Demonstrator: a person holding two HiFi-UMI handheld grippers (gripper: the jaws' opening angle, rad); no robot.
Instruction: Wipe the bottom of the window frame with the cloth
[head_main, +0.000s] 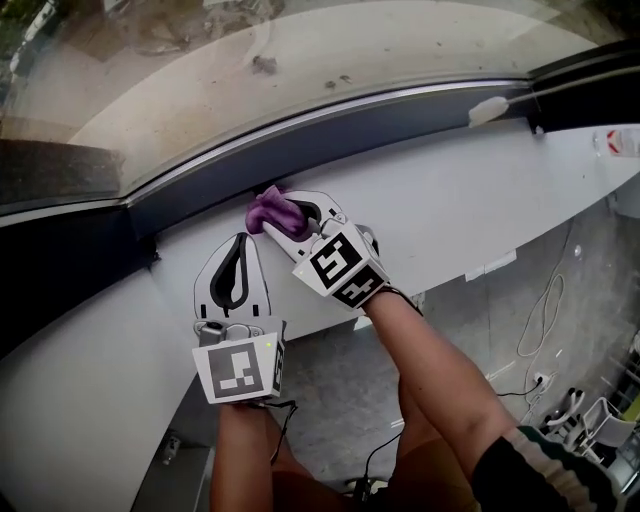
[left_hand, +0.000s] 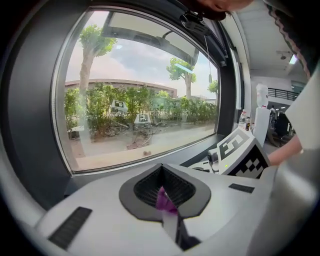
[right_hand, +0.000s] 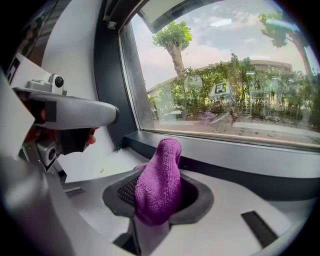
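The purple cloth is bunched in my right gripper, which is shut on it and presses it against the dark bottom window frame above the white sill. In the right gripper view the cloth stands up out of the jaws, just short of the frame. My left gripper rests on the sill a little left of and behind the right one, jaws shut. In the left gripper view a thin purple sliver shows at the seam of its closed jaws.
A small white object lies on the frame far to the right. A socket sits on the wall at the right edge. Below the sill are floor cables. The right gripper's marker cube is close beside the left gripper.
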